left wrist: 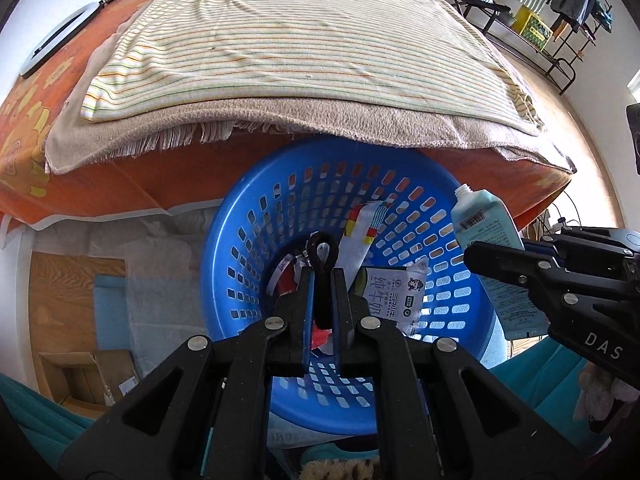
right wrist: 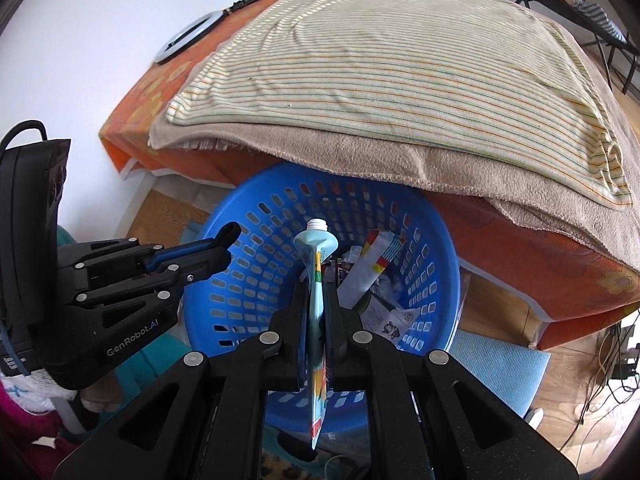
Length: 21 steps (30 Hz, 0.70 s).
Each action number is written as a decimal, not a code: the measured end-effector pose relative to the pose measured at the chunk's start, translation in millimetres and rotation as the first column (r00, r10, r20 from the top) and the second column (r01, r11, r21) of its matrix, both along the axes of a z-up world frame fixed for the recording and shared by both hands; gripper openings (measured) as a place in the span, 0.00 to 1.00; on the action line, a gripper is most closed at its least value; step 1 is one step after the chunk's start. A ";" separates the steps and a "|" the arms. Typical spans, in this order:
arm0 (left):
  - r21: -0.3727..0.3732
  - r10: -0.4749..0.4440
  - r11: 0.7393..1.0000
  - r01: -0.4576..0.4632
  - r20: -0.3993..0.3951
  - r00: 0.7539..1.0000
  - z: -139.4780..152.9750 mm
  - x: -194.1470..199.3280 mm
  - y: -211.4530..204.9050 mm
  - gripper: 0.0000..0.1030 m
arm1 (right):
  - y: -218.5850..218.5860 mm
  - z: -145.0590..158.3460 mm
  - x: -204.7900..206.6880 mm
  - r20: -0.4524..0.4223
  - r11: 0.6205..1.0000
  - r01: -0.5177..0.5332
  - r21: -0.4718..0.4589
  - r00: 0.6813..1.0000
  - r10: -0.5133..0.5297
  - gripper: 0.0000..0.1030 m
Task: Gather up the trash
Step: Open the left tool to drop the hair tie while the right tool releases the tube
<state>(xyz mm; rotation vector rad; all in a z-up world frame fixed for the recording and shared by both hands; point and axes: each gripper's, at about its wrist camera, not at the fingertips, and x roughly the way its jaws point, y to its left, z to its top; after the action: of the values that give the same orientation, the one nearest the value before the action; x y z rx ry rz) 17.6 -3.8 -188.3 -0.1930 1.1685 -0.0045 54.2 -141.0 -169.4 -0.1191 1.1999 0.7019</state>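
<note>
The right hand-held gripper (right wrist: 316, 304) is clamped on 1 pale blue squeeze tube (right wrist: 317, 312), its fingers pressed flat against the tube's 2 faces. The tube's long axis runs along the fingers: the uncapped white threaded neck points forward and up, away from the person, and the crimped tail hangs back below the jaws. Seen from the left wrist view, the same tube (left wrist: 486, 232) stands tilted over the right rim of the basket, neck uppermost, barcode side showing.

The left hand-held gripper (left wrist: 322, 280) is pinched narrow on 1 black loop (left wrist: 322, 252), a small ring-shaped band standing upright between the fingers, with its rounded end pointing forward over the basket's middle. From the right wrist view this gripper (right wrist: 224, 240) reaches in from the left, above the basket's rim.

1 round blue basket (left wrist: 280, 196) with slotted walls sits on the floor, tucked against the bed (left wrist: 280, 48). Inside lie several pieces of trash: 1 white milk carton (left wrist: 394, 292) with printed characters, 1 white wrapper (left wrist: 364, 232) with red and yellow blocks leaning upright, and a red and white scrap (left wrist: 286, 276) beside it; the smaller bits are too jumbled to count. The bed carries 1 striped cream cloth over 1 beige blanket (left wrist: 320, 124).
</note>
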 end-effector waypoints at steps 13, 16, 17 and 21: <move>0.015 0.005 1.000 -0.005 -0.010 1.000 -7.2 2.9 -0.2 0.25 | -0.5 -12.1 6.5 -0.016 0.999 0.032 -0.034 0.999 -0.033 0.12; 0.016 0.007 1.000 -0.007 -0.015 1.000 -9.5 3.6 0.8 0.34 | -1.5 -12.9 7.8 -0.015 0.998 0.043 -0.041 0.999 -0.043 0.21; 0.017 0.009 1.000 -0.008 -0.015 1.000 -9.9 3.4 1.2 0.40 | -1.8 -12.8 8.1 -0.014 0.998 0.047 -0.044 0.999 -0.048 0.29; 0.022 0.022 1.000 -0.022 -0.004 1.000 -8.8 2.7 4.6 0.53 | -4.8 -10.9 9.7 -0.008 0.997 0.063 -0.044 0.998 -0.064 0.42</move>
<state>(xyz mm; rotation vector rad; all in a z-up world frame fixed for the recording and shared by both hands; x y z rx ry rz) 20.4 0.8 -197.1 -0.1861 1.1698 0.0281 63.8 -145.8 -180.3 -0.1137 1.2234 0.6214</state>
